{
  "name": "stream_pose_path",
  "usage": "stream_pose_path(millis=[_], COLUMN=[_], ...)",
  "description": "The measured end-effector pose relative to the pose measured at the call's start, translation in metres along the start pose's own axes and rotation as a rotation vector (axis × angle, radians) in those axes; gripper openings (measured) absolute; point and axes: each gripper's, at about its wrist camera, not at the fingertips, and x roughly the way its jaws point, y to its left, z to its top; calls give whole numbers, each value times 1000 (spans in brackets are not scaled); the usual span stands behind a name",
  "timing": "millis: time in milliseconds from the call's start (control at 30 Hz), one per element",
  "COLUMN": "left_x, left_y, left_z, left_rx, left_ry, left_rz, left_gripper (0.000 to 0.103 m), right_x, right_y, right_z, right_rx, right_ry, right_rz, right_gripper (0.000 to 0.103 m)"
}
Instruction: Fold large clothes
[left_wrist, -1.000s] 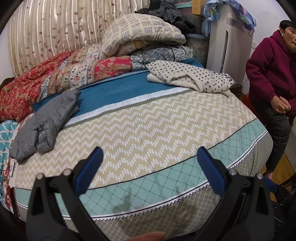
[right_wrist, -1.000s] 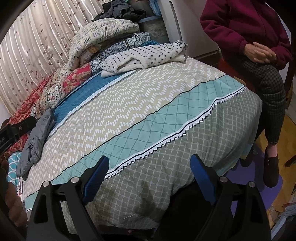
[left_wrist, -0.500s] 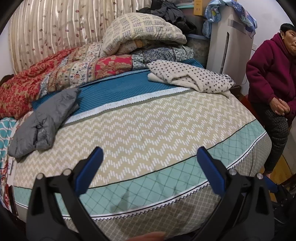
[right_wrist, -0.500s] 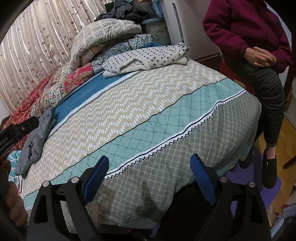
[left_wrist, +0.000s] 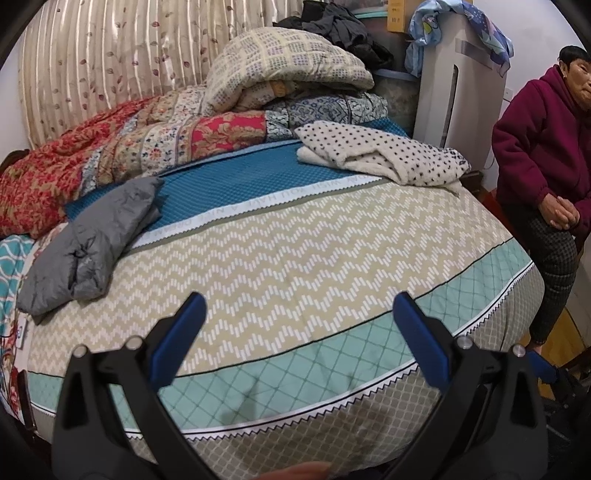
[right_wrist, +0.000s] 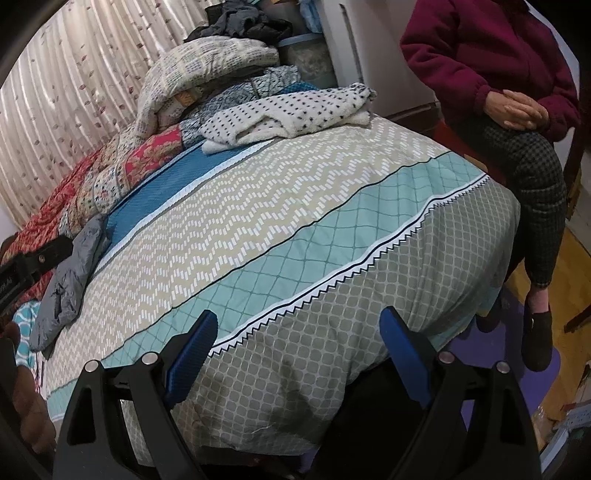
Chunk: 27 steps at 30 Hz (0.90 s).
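Note:
A grey padded jacket (left_wrist: 88, 236) lies crumpled on the left side of the bed; it also shows in the right wrist view (right_wrist: 70, 280). A white fleece garment with black dots (left_wrist: 380, 158) lies at the far right of the bed, also in the right wrist view (right_wrist: 288, 114). My left gripper (left_wrist: 299, 306) is open and empty above the near part of the bed cover (left_wrist: 295, 258). My right gripper (right_wrist: 297, 321) is open and empty over the bed's near right edge (right_wrist: 332, 295).
Folded quilts (left_wrist: 184, 136) and a bundled duvet (left_wrist: 280, 77) are piled at the back by the curtain (left_wrist: 110, 55). A person in a maroon jacket (right_wrist: 491, 55) sits right of the bed. A white appliance (left_wrist: 461, 92) stands behind.
Both grippers have shifted slightly; the views drift a little. Nothing on the bed has moved and both jaws stay open.

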Motion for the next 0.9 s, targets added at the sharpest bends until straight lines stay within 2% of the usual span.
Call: stream_pose_path(millis=[900], left_x=[2], left_y=[-3], left_z=[1], left_rx=[13], left_ry=[-6], left_rz=[-10], left_gripper=[97], right_x=[2], right_y=[-2], right_z=[-2], right_rx=[6], right_ry=[-1], right_rz=[9], right_gripper=[81])
